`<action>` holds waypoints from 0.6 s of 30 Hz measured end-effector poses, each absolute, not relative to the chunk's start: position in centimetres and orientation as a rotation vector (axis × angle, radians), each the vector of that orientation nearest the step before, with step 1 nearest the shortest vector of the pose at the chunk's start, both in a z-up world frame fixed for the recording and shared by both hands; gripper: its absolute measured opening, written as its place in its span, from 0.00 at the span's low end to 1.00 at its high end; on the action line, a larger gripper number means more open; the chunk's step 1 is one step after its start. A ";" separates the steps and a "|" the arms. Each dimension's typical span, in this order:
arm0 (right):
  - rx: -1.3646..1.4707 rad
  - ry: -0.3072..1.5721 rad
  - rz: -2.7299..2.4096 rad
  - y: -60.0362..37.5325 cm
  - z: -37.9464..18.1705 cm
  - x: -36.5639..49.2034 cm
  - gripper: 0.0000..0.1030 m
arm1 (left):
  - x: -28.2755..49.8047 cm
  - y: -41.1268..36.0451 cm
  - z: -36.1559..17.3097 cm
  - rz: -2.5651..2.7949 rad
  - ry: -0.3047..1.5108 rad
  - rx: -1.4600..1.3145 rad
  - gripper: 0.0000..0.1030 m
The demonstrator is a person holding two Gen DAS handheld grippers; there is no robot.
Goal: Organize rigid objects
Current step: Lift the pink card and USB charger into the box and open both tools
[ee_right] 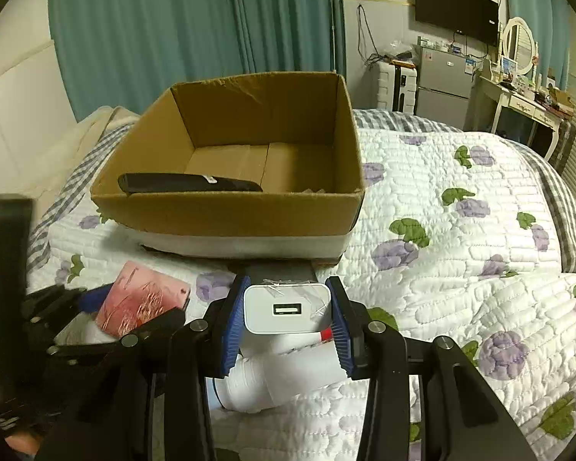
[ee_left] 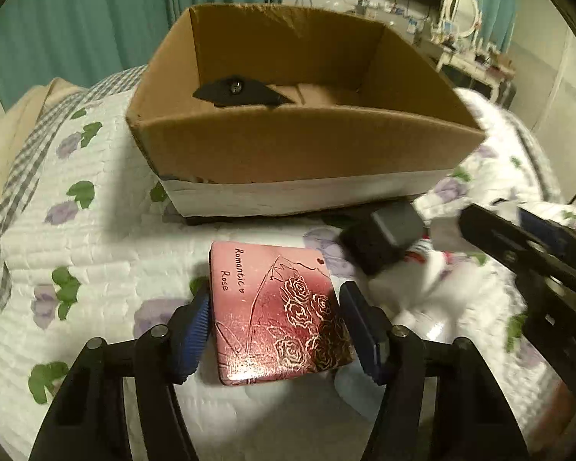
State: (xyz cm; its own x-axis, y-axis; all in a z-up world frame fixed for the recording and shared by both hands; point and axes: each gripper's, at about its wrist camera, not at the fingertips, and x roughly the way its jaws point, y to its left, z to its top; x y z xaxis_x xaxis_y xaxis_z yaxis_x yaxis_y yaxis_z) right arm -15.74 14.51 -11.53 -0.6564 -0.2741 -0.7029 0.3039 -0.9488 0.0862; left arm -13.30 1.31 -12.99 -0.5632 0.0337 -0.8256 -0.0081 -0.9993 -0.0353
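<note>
A pink "Romantic Rose" case (ee_left: 278, 313) lies on the quilt between the blue pads of my left gripper (ee_left: 278, 330); the pads sit at its two sides, and I cannot tell whether they press it. My right gripper (ee_right: 288, 317) is shut on a white USB charger (ee_right: 287, 308) and holds it above a white bottle (ee_right: 284, 376). An open cardboard box (ee_left: 303, 153) stands just behind, with a black flat object (ee_right: 190, 183) inside. In the right wrist view the pink case (ee_right: 142, 303) and the left gripper show at lower left.
The floral quilt (ee_right: 460, 269) covers the bed. A dark block (ee_left: 384, 238) lies right of the pink case. Teal curtains, a fridge (ee_right: 441, 84), a dressing table and a wall screen stand beyond the bed.
</note>
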 end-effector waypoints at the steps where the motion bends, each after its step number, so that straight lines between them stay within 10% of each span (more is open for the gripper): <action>1: 1.093 0.052 -2.603 14.6 -11.4 -15.8 0.38 | -13.1 1.3 -12.8 2.750 -0.051 -1.450 0.62; 6: 1.075 0.047 -2.615 14.9 -10.9 -15.8 0.38 | -12.1 1.6 -11.7 2.759 -0.035 -1.410 0.61; 9: 1.061 0.044 -2.622 15.2 -10.4 -15.7 0.38 | -12.0 1.9 -11.0 2.759 -0.046 -1.384 0.17; 18: 1.042 0.025 -2.632 15.8 -9.6 -15.4 0.38 | -11.9 3.4 -11.8 2.686 -0.028 -1.395 0.15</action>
State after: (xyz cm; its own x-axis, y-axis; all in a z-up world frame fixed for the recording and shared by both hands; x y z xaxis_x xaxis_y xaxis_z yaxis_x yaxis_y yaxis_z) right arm -15.40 15.81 -9.59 -0.6878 -0.2779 -0.6706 0.2906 -0.9520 0.0964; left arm -11.88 3.44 -11.83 -0.5700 0.1107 -0.8141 -0.0936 -0.9932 -0.0696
